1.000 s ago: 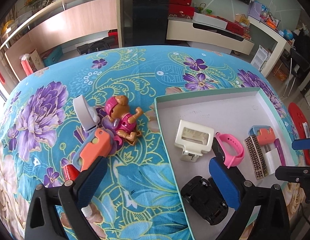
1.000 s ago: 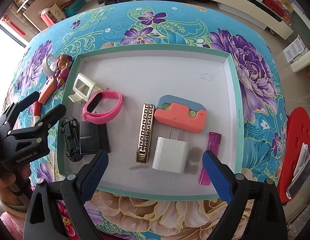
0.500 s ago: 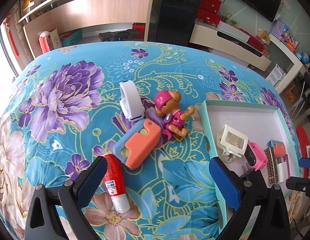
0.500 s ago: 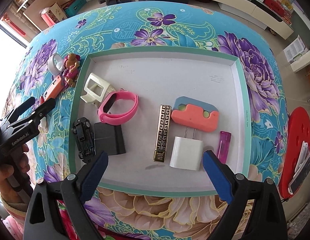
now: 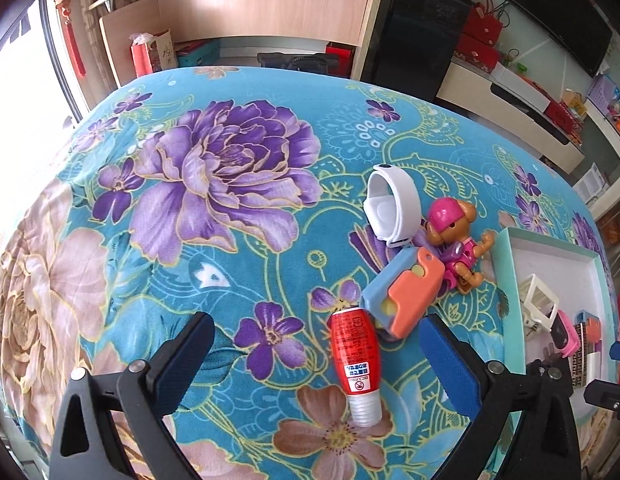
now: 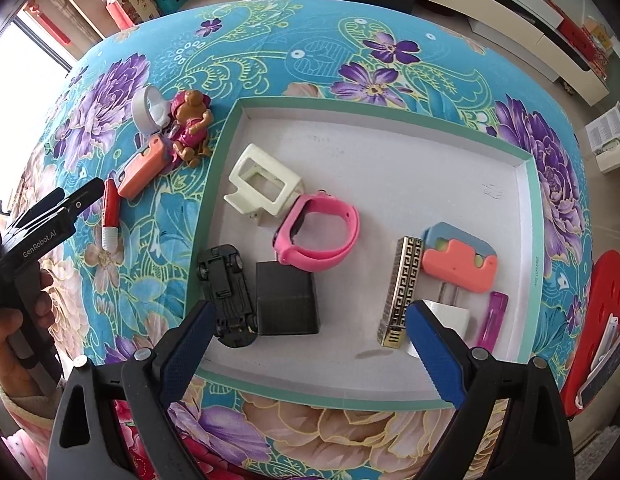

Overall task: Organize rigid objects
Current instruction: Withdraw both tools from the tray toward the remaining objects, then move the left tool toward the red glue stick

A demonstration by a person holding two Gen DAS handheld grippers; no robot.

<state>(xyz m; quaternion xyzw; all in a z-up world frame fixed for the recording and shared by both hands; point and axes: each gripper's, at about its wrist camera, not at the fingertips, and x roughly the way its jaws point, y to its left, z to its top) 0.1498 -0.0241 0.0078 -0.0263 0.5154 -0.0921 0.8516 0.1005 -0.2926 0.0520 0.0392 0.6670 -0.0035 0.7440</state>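
Floral teal tablecloth (image 5: 230,240) on a table in a living room, shallow tray (image 6: 528,208) w/ teal rim on your right side. Tray already holds approx 8 items: cream frame (image 6: 264,186), pink band (image 6: 320,240), black toy car (image 6: 228,296), black block (image 6: 287,304), gold patterned bar (image 6: 402,286), orange/blue piece (image 6: 460,262), white plug (image 6: 444,316), purple lighter (image 6: 493,318). 4 items are outside on the cloth, clustered just left of the tray: red tube (image 5: 356,354), orange/blue holder (image 5: 402,288), white ring case (image 5: 392,210), pink dog figure (image 5: 456,242). Step in hand looks like pickup of a loose one. Left gripper (image 5: 316,354) is wide open, empty, touching nothing, w/ the red tube lying between its jaws, cap end toward you. Next move imo: drop lower, center on the tube body, close across its width, then carry right over the rim. Tube top touches the holder, so watch for nudging it. Right gripper (image 6: 306,342) also spread wide, holding nothing, hovering over the tray's near edge.
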